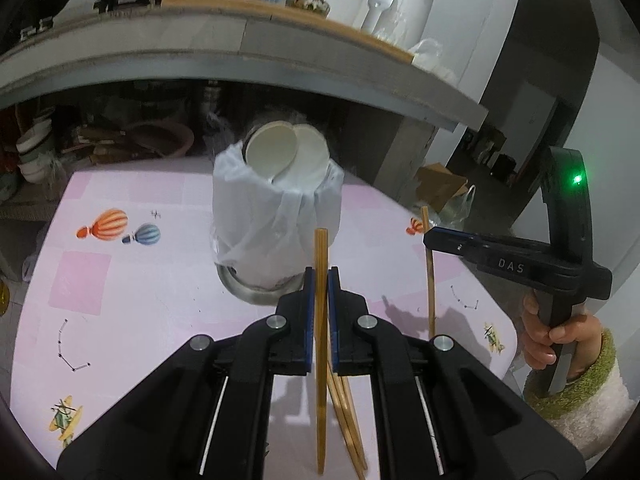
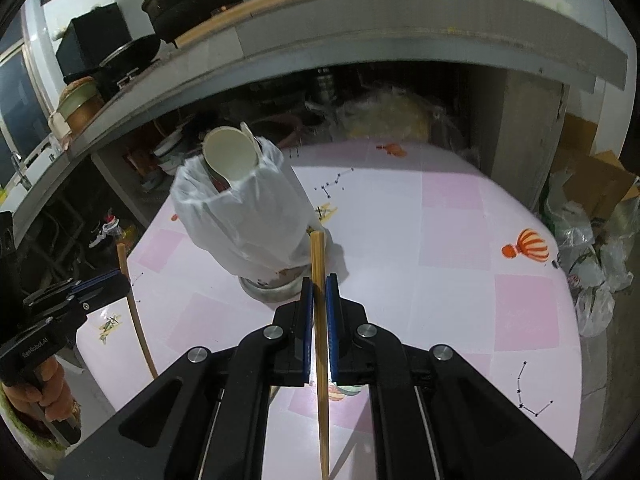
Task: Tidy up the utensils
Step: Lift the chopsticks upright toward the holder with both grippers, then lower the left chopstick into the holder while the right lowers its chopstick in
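Note:
A utensil holder (image 1: 276, 216) wrapped in a white plastic bag stands on the pink table (image 1: 140, 300), with two white spoons (image 1: 280, 152) sticking out of its top. My left gripper (image 1: 321, 270) hangs in front of the holder, shut on an upright wooden chopstick (image 1: 321, 252). Two more chopsticks (image 1: 346, 420) slant below its fingers; I cannot tell whether they are in the grip. My right gripper (image 2: 319, 278) is shut on another chopstick (image 2: 318, 256), near the holder (image 2: 244, 216). Each gripper shows in the other's view, the right (image 1: 428, 236) and the left (image 2: 122, 276).
A grey concrete shelf (image 1: 240, 40) behind the table carries pots, bottles and a white appliance (image 1: 400, 0); bowls and clutter fill the space under it. Plastic bags (image 2: 592, 264) and a cardboard box (image 2: 600, 184) lie on the floor past the table's right edge. A hand in a green-cuffed sleeve (image 1: 568, 360) holds the right gripper.

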Motion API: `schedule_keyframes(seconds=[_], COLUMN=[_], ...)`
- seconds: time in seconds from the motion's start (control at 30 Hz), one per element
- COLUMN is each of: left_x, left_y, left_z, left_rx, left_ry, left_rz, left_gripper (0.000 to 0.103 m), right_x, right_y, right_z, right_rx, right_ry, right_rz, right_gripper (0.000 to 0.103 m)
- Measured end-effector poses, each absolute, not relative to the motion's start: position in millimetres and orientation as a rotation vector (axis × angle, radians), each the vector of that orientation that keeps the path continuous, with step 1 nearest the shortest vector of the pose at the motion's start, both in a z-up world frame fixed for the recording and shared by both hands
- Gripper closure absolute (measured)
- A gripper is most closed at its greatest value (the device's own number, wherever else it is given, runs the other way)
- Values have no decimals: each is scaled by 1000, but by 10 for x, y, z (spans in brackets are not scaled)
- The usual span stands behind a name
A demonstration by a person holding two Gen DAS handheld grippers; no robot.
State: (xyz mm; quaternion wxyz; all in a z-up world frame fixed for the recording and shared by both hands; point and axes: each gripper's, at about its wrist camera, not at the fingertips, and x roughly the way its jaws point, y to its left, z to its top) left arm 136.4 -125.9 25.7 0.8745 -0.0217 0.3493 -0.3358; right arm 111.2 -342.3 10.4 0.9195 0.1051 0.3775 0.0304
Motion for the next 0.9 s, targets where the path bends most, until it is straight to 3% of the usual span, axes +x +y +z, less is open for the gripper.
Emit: schedule_keyframes(seconds=[0.5,0.9], left_x=[1257,1569], left_y=[-1061,-998], left_z=[965,1945], left_rx=[-63,-98], left_ry=[565,436], left_rz=[-725,-744], left_gripper=[98,98], right_x=[945,1102], right_y=[-3339,-3274], right_z=[821,1879], right_rx=[163,89], right_ry=[621,469], right_rz=[59,121], right_gripper=[97,97])
